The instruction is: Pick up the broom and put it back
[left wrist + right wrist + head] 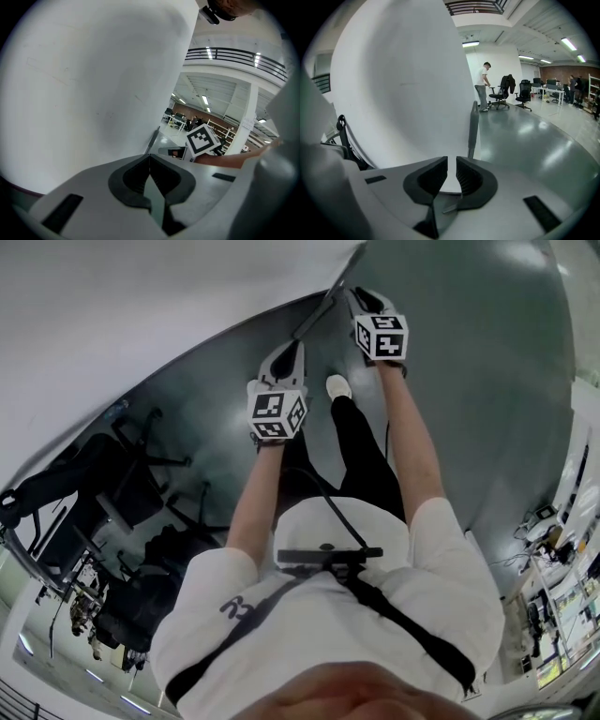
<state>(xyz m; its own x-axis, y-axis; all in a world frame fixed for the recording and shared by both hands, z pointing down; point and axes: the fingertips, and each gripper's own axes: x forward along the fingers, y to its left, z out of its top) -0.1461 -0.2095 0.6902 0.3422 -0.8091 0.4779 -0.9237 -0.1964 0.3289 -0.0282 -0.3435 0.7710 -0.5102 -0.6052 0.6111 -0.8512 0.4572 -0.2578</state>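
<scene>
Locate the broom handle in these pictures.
In the right gripper view the broom handle stands at the edge of the white wall, just beyond the right gripper, with grey floor to its right.

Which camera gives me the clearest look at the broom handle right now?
The right gripper view: the broom handle stands upright against the white wall just beyond the jaws. The head view shows only a slanted stretch; the left gripper view, a thin sliver above its jaws.

White T-shirt (319, 634), black trousers (361, 456)
</scene>
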